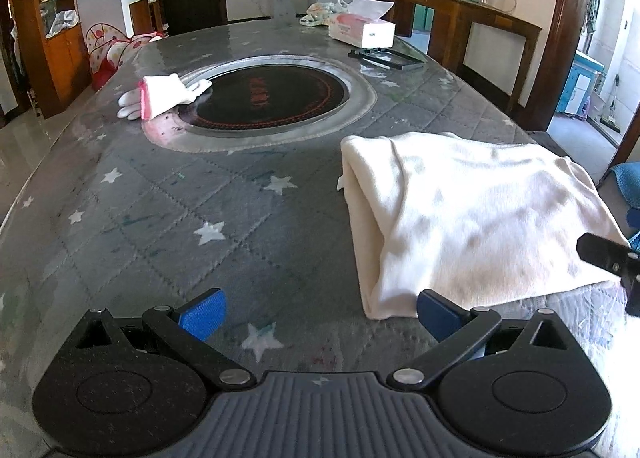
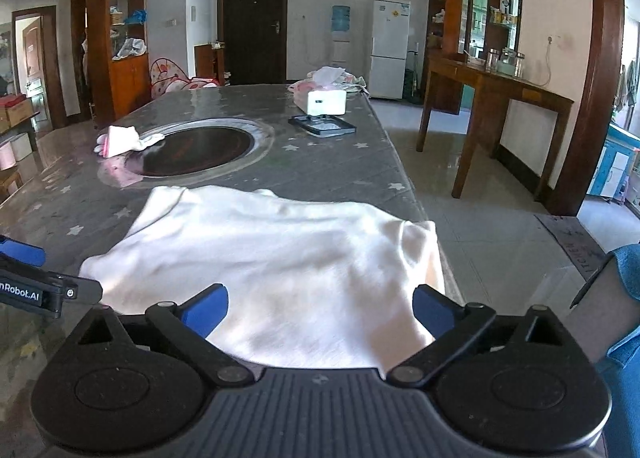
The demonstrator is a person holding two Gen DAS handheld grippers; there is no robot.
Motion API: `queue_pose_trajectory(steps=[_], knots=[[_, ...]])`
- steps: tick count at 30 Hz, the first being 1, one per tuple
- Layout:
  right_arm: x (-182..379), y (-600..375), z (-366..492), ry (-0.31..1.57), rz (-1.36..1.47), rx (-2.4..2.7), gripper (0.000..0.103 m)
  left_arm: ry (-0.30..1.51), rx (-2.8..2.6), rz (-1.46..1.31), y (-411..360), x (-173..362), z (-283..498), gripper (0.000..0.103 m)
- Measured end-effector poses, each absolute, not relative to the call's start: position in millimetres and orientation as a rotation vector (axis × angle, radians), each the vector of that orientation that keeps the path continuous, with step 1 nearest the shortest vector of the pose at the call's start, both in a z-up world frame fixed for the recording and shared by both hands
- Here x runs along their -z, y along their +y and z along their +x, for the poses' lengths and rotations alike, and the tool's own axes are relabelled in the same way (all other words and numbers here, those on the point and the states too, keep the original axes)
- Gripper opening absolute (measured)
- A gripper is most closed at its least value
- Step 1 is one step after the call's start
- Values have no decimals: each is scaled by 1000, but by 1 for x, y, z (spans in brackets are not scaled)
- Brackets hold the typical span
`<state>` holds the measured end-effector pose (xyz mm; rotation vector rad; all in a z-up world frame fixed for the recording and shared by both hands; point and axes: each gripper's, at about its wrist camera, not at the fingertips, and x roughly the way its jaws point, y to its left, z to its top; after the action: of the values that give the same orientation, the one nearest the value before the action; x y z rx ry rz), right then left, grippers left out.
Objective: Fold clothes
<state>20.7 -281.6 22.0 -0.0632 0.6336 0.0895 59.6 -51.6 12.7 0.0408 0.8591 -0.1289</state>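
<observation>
The cream garment (image 2: 264, 258) is laid on the table (image 1: 160, 218), already doubled over: a folded edge with stacked layers is seen ahead and to the right of the left gripper (image 1: 320, 318). In the right wrist view the garment is spread directly ahead of the right gripper (image 2: 320, 316), and its near hem is passed between and beneath the jaws.

Jaw state: both pairs of jaws are set wide. Nothing is held in the left jaws; only the table cover is seen between them. The right jaws stand over the cloth, but the pads are not pressed on it, so no grip is shown.

Progress: at least 1 fold is judged to be complete. The bundle remains broad and loosely wrinkled, so further folding and flattening are judged to be outstanding. The far-right portion is draped close to the table edge, ahead and to the right of the right jaws.
</observation>
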Motion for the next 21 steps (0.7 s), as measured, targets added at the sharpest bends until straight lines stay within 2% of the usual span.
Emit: queue_pose_trajectory(steps=[21], knots=[[-20,-258,-3,633,-68,-91,103,819,102,42,-35,-17,28,103]])
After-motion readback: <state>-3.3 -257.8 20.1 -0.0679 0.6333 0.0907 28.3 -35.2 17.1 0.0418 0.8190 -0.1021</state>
